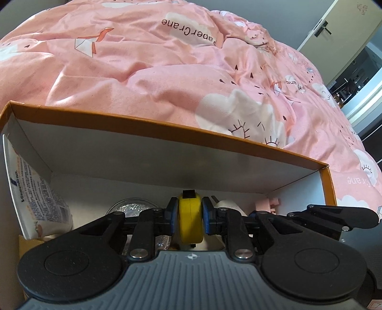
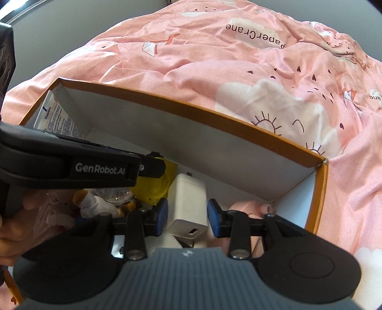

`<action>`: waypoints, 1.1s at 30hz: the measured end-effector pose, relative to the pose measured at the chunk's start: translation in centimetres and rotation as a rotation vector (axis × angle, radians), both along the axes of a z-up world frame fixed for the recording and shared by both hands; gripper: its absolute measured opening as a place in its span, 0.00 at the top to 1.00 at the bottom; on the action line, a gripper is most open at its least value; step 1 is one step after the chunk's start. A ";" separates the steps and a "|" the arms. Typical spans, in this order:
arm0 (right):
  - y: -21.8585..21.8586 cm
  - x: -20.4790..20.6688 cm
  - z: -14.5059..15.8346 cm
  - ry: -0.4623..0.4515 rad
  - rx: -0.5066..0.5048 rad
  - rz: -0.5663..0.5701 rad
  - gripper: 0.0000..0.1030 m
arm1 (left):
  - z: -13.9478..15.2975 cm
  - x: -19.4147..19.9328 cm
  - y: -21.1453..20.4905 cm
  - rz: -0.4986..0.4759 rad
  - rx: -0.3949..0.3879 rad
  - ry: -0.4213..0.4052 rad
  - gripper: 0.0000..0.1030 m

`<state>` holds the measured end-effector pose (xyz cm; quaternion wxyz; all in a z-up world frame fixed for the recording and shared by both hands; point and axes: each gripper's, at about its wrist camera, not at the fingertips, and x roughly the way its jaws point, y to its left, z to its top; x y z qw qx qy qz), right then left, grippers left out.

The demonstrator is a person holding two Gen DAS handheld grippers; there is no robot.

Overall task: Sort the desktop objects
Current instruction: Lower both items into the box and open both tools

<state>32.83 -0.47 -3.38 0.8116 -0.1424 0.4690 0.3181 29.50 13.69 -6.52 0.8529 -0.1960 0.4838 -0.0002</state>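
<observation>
Both tongs are low in the orange box (image 2: 238, 124) — left tongs (image 1: 190, 214) clamped on the yellow tape measure (image 1: 190, 219), right tongs (image 2: 187, 212) apart around the white charger (image 2: 188, 202) — so release gently onto free floor.

Pink quilt (image 1: 167, 78) printed with white clouds, paper cranes and "PaperCrane" lettering fills the upper frame, crumpled, daylight falling on it. Grey wall (image 1: 274, 12) behind at 12 o'clock. Cream door (image 1: 334, 31) with dark handle (image 1: 322, 27) at 2 o'clock in the left wrist view; beyond it, at 3 o'clock, a dim adjoining room, details blurred.
</observation>
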 end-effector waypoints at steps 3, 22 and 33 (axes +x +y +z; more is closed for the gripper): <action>-0.3 -0.1 0.3 -0.001 0.012 0.005 0.62 | 0.6 -0.3 -0.1 -0.001 0.034 -0.011 0.78; -5.6 -7.5 8.9 -0.209 0.191 -0.079 0.40 | 11.2 -9.1 -4.2 -0.071 0.287 -0.276 0.47; -8.5 -16.0 10.5 -0.359 0.261 -0.201 0.27 | 14.3 -18.6 -5.8 0.053 0.423 -0.408 0.21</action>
